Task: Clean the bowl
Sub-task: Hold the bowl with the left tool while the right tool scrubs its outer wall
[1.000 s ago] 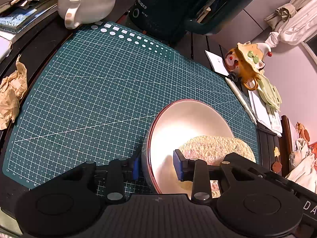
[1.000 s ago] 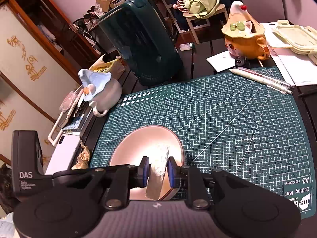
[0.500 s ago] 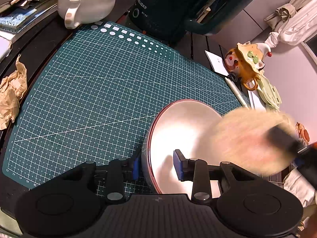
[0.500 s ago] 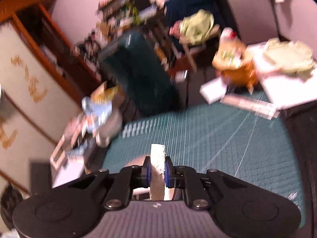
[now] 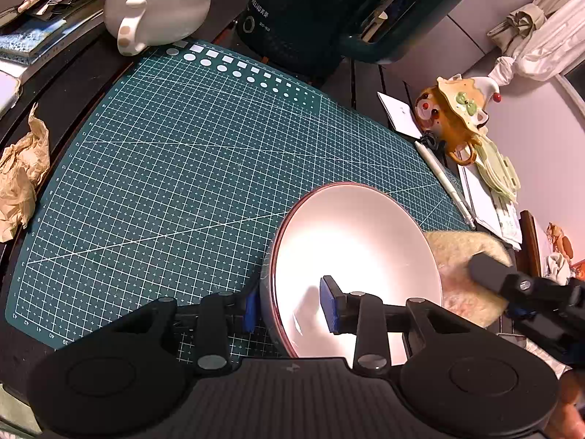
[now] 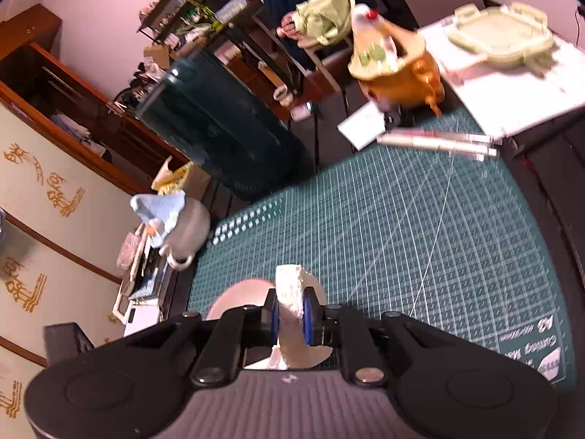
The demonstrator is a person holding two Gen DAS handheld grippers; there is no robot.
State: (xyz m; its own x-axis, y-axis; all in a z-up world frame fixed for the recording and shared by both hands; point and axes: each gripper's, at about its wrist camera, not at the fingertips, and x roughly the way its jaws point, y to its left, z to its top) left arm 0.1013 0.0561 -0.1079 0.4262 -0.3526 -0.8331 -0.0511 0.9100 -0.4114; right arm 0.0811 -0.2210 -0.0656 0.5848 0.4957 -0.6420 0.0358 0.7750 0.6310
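Up close, a shallow round pink bowl with a dark red rim (image 5: 351,252) sits near the front right corner of a dark green cutting mat printed with a white grid (image 5: 182,168). The left gripper (image 5: 289,309), black with blue pads, straddles the bowl's near wall: one pad lies against the outside and the other sits inside, pinching the rim. The right gripper (image 6: 290,314) has its fingers pressed tight on a pale, rough, cream-coloured sponge (image 6: 290,300), which stands on edge between the blue pads. Seen from the left wrist camera, that sponge (image 5: 464,274) hangs just beyond the bowl's right rim; whether it touches the bowl is unclear. At the mat's far edge stand a grey teapot with a blue lid (image 5: 157,3) and a dark green appliance (image 5: 329,11). An orange ceramic pot with a cream lid (image 5: 457,117) sits off the mat's right side.
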